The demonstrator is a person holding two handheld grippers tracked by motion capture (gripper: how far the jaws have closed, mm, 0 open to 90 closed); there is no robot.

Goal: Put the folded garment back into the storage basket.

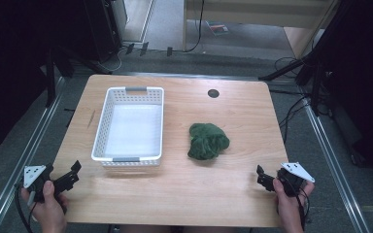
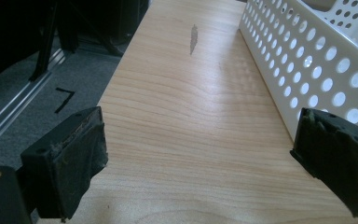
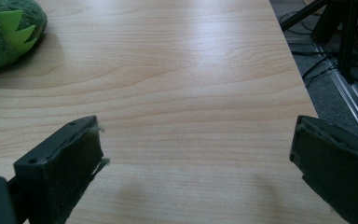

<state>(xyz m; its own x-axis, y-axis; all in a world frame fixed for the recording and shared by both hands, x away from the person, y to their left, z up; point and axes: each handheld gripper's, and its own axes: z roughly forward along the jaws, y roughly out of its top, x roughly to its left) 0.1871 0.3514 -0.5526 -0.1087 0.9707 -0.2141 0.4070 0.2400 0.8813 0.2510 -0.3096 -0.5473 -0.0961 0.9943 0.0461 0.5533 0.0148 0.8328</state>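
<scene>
A dark green plush toy point(image 1: 207, 141) lies on the wooden table point(image 1: 189, 189), right of centre; in the right gripper view its furry body with light green spikes point(image 3: 7, 28) sits at the top left. A white perforated basket point(image 1: 129, 125) stands empty on the left half. My left gripper point(image 1: 69, 175) hovers open at the front left corner, just left of the basket's near wall point(image 2: 317, 60). My right gripper point(image 1: 263, 176) is open near the front right edge, well short of the toy. Nothing lies between either pair of jaws.
A dark round cable hole point(image 1: 213, 93) marks the table's far side. Black stands and cables point(image 1: 315, 73) crowd the floor on the right, and metal rails point(image 1: 24, 145) run along both sides. A small scuff mark point(image 2: 193, 38) shows on the wood left of the basket.
</scene>
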